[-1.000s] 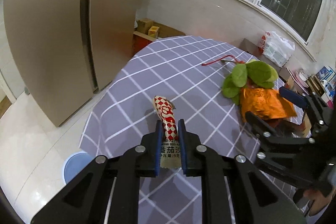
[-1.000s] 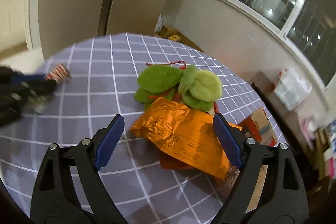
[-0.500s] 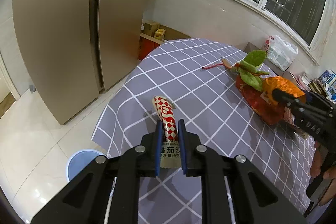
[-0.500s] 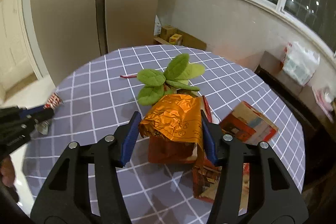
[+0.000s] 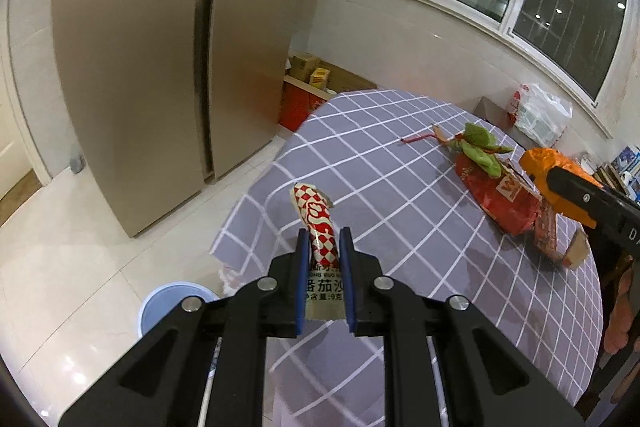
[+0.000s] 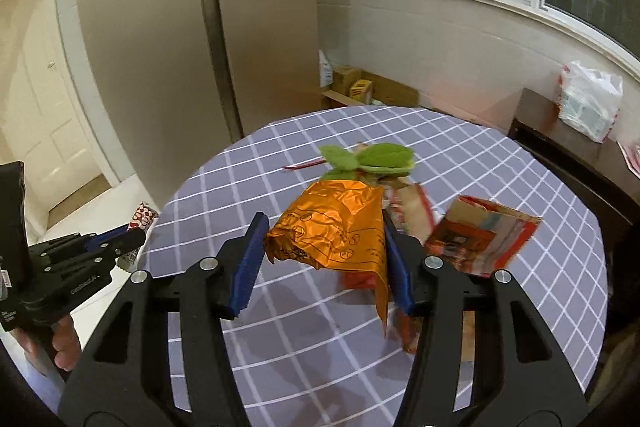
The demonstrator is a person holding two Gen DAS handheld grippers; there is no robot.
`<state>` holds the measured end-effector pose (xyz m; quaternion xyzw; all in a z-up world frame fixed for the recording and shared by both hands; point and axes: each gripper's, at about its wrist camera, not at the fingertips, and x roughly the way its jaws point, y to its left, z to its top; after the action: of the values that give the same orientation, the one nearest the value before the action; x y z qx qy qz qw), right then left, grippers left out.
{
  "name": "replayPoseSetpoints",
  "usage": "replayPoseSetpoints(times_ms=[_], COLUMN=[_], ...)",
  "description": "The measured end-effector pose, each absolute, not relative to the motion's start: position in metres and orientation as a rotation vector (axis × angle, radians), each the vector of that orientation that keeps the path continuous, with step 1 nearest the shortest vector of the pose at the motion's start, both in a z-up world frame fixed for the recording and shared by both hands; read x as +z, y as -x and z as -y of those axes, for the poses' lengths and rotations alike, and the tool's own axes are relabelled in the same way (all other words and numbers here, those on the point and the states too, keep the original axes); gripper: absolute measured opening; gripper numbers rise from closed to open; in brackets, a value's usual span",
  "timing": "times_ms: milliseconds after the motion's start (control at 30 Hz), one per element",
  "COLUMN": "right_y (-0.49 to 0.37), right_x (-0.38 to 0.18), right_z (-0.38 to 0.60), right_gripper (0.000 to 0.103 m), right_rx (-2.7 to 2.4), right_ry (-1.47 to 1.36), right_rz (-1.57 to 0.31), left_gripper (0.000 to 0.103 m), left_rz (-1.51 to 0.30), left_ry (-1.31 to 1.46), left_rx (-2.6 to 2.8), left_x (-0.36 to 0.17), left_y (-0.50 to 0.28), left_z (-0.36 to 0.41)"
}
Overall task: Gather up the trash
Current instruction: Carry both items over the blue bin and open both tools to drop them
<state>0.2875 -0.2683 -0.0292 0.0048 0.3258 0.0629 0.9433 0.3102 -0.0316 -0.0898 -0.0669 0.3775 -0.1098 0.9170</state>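
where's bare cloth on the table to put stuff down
Bare: the checked tablecloth on the far side beyond the green leaves, and the near strip below the orange wrapper. Crowded: the middle, around the red bag and torn carton.

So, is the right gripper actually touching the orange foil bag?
Touching. The right wrist view shows the right gripper with both blue pads pressed against the sides of the crumpled orange foil bag, held above the checked tablecloth.

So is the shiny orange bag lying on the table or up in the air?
Up in the air. The orange bag is squeezed between the right gripper jaws, lifted clear of the checked tablecloth, its loose corner dangling.
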Motion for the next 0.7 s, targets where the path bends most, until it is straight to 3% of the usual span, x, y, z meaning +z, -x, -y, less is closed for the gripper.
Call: replayPoseSetpoints(times_ms=[700], right_y=[-0.289], right_x=[-0.047], right_z=[0.127], right_gripper=[0.054], right_rx=[0.440], right_ry=[0.062], right_rz=[-0.729], left_gripper=[0.014], left_rz=[-0.798], left_ry=[0.222], left_rx=[0.009], left_x=[-0.098], left_y=[-0.273], left_z=[-0.082])
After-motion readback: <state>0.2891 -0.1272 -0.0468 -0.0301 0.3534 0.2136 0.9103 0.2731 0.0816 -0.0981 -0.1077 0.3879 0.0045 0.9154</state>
